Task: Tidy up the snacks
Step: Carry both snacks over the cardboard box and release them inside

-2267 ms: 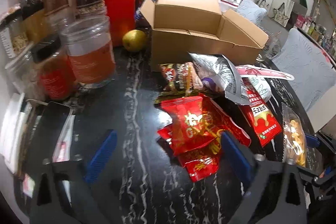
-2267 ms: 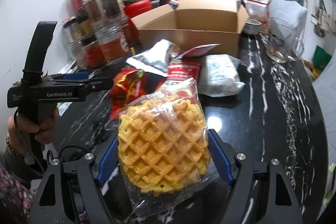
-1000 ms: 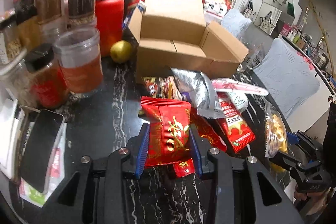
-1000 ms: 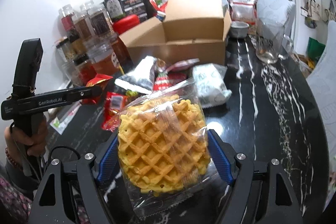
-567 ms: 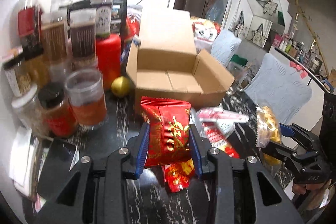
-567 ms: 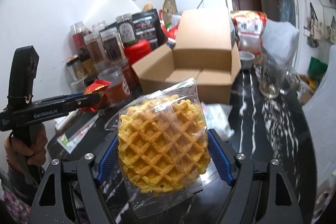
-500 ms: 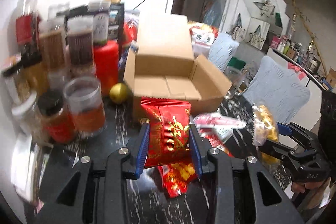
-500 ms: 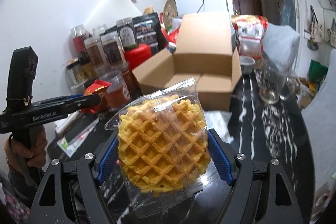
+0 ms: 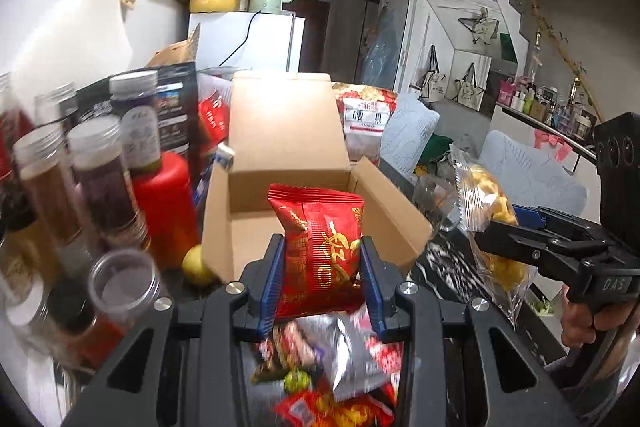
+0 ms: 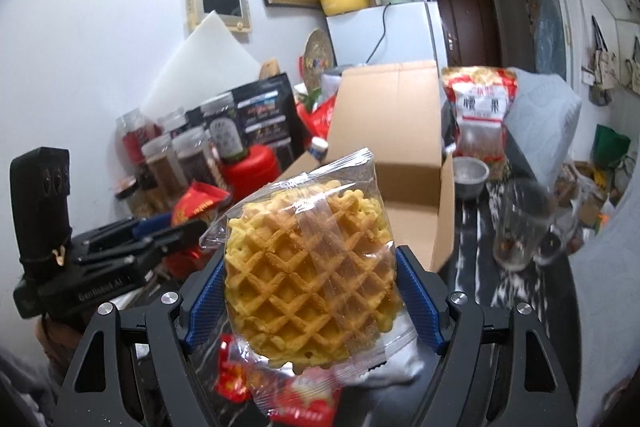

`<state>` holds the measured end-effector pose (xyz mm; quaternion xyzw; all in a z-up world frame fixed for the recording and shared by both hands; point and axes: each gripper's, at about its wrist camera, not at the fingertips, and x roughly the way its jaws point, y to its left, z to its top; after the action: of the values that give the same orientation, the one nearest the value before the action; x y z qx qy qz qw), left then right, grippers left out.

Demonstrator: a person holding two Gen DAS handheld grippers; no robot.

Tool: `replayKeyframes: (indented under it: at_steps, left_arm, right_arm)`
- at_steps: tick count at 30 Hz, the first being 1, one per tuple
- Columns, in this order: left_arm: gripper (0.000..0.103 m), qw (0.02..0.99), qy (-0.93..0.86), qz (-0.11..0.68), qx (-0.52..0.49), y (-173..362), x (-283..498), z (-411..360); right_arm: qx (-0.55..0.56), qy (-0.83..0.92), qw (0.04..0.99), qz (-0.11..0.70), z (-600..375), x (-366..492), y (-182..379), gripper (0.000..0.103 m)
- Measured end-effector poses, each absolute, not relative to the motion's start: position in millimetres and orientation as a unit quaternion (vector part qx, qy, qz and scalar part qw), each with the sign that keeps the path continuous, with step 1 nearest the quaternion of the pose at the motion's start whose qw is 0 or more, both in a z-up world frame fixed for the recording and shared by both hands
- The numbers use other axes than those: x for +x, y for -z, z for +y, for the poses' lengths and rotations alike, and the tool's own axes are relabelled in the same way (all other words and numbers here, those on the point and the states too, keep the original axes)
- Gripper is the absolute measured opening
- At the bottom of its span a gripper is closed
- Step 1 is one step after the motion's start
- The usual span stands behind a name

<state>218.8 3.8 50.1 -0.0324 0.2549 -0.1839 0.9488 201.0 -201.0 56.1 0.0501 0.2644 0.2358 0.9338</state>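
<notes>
My left gripper (image 9: 322, 281) is shut on a red snack packet (image 9: 320, 251) with gold print and holds it up in front of the open cardboard box (image 9: 280, 155). My right gripper (image 10: 310, 297) is shut on a clear bag of yellow waffle biscuits (image 10: 308, 259), raised just before the same box (image 10: 400, 163). The waffle bag (image 9: 486, 211) and right gripper also show at the right of the left wrist view. The red packet (image 10: 200, 205) and left gripper show at the left of the right wrist view. Several loose snack packets (image 9: 340, 359) lie on the black marble table below.
Tall spice jars (image 9: 100, 179) and a red canister (image 9: 164, 203) stand left of the box, with a yellow fruit (image 9: 196, 261) at its corner. A glass mug (image 10: 520, 227) and a small metal bowl (image 10: 472, 175) stand right of the box. A white fridge (image 10: 388, 35) is behind.
Both grippers have risen from the table and moved toward the box, each still holding its packet. The snack pile has dropped to the bottom of both views.
</notes>
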Motion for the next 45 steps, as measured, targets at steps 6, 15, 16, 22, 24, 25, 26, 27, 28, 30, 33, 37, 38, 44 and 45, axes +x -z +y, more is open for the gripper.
replayKeyframes:
  at_steps: [6, 15, 16, 22, 24, 25, 26, 27, 28, 30, 33, 37, 38, 44, 45]
  left_arm:
    - [0.036, 0.953, 0.184, 0.239, -0.037, -61.4, 256.8, -3.4]
    - [0.036, 0.962, 0.173, 0.21, -0.019, -74.9, 310.0, -18.1]
    - [0.036, 0.962, 0.173, 0.209, -0.019, -75.2, 316.8, -19.2]
    - [0.036, 0.966, 0.154, 0.207, -0.008, -71.1, 355.1, -23.9]
    - [0.036, 0.966, 0.145, 0.212, -0.007, -67.1, 368.1, -23.7]
    - [0.036, 0.967, 0.136, 0.217, -0.015, -64.0, 376.0, -21.4]
    - [0.036, 0.967, 0.13, 0.217, -0.02, -62.3, 379.8, -19.8]
    - [0.036, 0.968, 0.123, 0.219, -0.022, -60.6, 385.1, -19.2]
    - [0.036, 0.967, 0.119, 0.224, -0.015, -57.7, 391.8, -20.2]
    - [0.036, 0.967, 0.112, 0.229, -0.013, -52.1, 398.7, -20.2]
    - [0.036, 0.963, 0.11, 0.245, -0.006, -44.2, 408.1, -22.4]
    - [0.036, 0.957, 0.1, 0.271, 0.002, -28.5, 422.4, -24.1]
    - [0.036, 0.956, 0.096, 0.278, 0.004, -25.6, 425.5, -24.5]
    - [0.036, 0.944, 0.093, 0.315, 0.005, -7.2, 443.9, -25.5]
    - [0.036, 0.943, 0.092, 0.319, 0.002, -5.9, 445.3, -24.8]
  right_arm:
    - [0.042, -0.229, 0.939, 0.252, -196.9, 240.3, -66.4, 0.079]
    - [0.055, -0.225, 0.94, 0.252, -193.5, 309.2, -70.3, 0.08]
    - [0.058, -0.225, 0.94, 0.252, -194.1, 314.6, -69.8, 0.08]
    - [0.081, -0.225, 0.934, 0.266, -192.6, 362.1, -59.5, 0.08]
    - [0.079, -0.214, 0.936, 0.27, -190.3, 375.0, -55.2, 0.08]
    - [0.079, -0.209, 0.936, 0.273, -189.4, 382.3, -52.8, 0.08]
    - [0.079, -0.207, 0.934, 0.28, -188.4, 389.7, -49.9, 0.08]
    - [0.079, -0.208, 0.932, 0.286, -187.0, 394.9, -47.8, 0.08]
    - [0.081, -0.212, 0.93, 0.288, -186.8, 399.9, -45.6, 0.08]
    - [0.084, -0.208, 0.928, 0.297, -186.4, 408.9, -39.1, 0.08]
    - [0.078, -0.199, 0.925, 0.315, -184.2, 418.8, -27.9, 0.08]
    - [0.083, -0.191, 0.92, 0.333, -185.4, 428.4, -19.1, 0.08]
    - [0.083, -0.187, 0.92, 0.335, -185.0, 429.4, -18.4, 0.08]
    - [0.086, -0.177, 0.916, 0.351, -183.1, 435.5, -15.0, 0.081]
    - [0.089, -0.176, 0.915, 0.353, -183.2, 436.4, -14.4, 0.081]
